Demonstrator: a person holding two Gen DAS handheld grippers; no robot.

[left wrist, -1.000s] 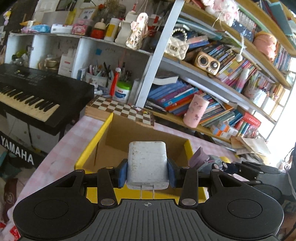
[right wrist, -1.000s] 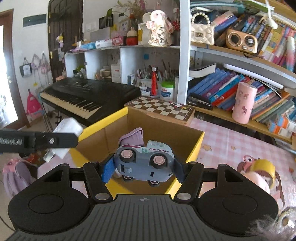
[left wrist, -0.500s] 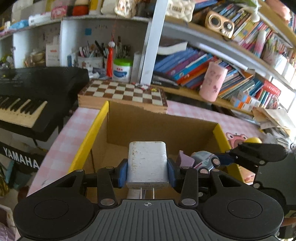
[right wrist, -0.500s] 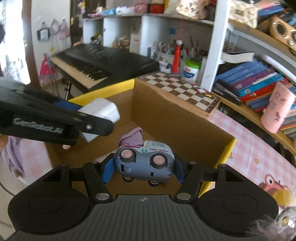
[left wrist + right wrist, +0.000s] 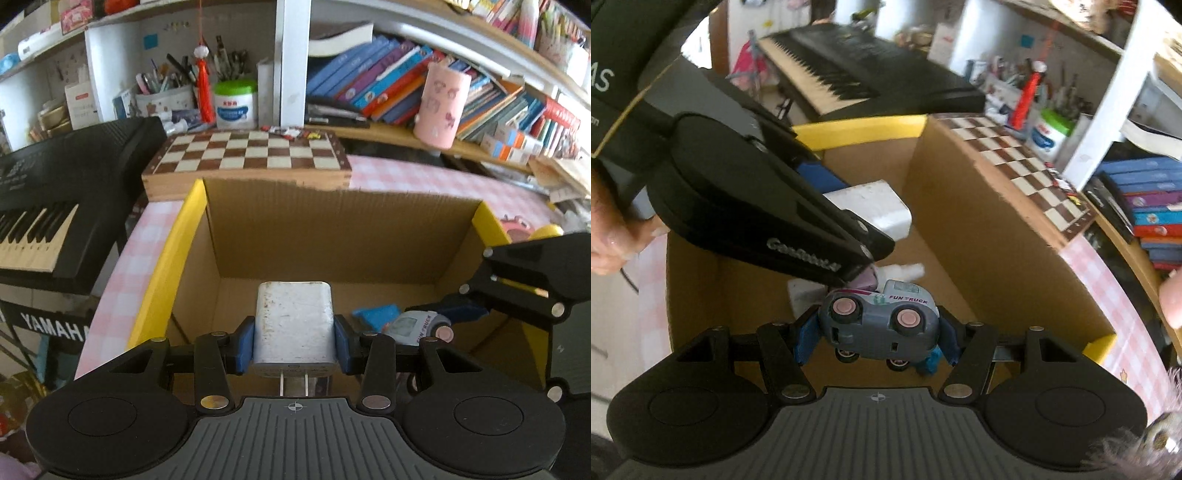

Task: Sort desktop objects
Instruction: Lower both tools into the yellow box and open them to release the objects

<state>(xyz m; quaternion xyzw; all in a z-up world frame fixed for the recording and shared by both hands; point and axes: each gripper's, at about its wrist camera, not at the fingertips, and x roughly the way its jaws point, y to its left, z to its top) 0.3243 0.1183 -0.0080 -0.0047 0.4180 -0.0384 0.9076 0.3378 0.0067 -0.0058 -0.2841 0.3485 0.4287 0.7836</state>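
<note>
Holding both over the cardboard box [image 5: 343,236] — our left gripper [image 5: 294,345] clamps a white charger [image 5: 294,325], right gripper [image 5: 877,338] clamps a toy truck [image 5: 881,325], side by side inside it.

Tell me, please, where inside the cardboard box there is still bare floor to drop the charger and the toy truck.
Bare floor lies along the cardboard box back wall and toward its left yellow-edged wall, ahead of the white charger. It is crowded at the near right: a blue item and white pieces lie around the toy truck, where both grippers meet.
</note>
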